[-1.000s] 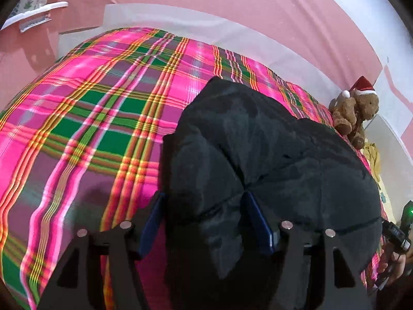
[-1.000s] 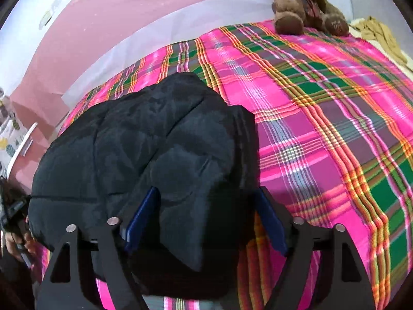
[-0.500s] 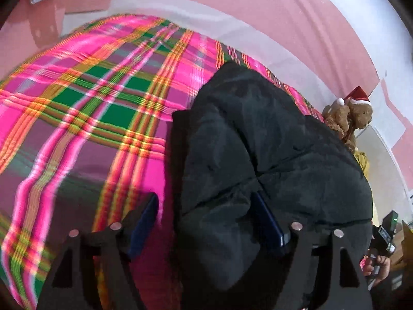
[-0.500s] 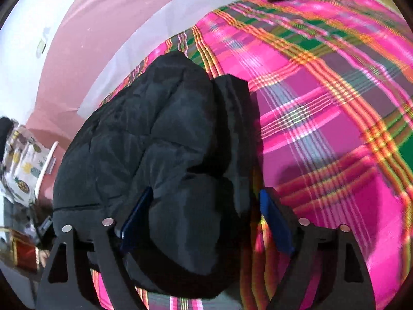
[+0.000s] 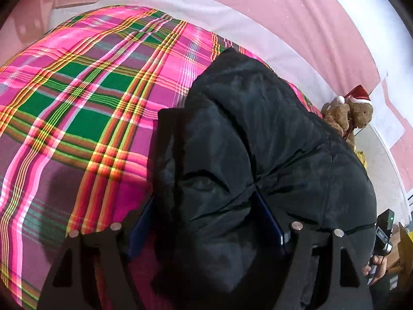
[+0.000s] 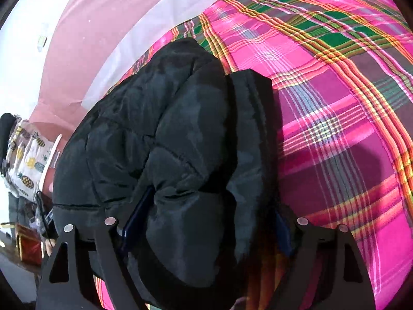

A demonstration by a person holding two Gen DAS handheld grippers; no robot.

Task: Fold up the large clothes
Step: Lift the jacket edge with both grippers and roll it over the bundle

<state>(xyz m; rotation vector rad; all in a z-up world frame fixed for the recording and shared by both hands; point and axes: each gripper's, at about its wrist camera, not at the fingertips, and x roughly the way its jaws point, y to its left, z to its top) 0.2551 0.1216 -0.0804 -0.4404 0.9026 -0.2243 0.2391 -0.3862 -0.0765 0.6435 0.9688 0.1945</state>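
Note:
A black quilted puffer jacket (image 5: 258,142) lies folded in a thick bundle on a pink and green plaid bed cover (image 5: 77,98). It also shows in the right wrist view (image 6: 160,134). My left gripper (image 5: 206,222) straddles the jacket's near left corner, its blue fingers (image 5: 268,222) spread wide with padded fabric bulging between them. My right gripper (image 6: 206,219) straddles the jacket's near right corner the same way, one blue finger (image 6: 136,214) pressed into the fabric, the other mostly hidden behind the jacket's edge.
A brown teddy bear with a Santa hat (image 5: 353,113) sits at the bed's far right corner, next to a pink wall (image 5: 284,13). Pineapple-print cloth (image 6: 25,160) hangs off the bed's left side. The plaid cover (image 6: 348,103) stretches to the right of the jacket.
Both grippers have dropped lower and pushed further onto the jacket's near corners. Their fingers have spread slightly wider around the fabric. The jacket stays in place.

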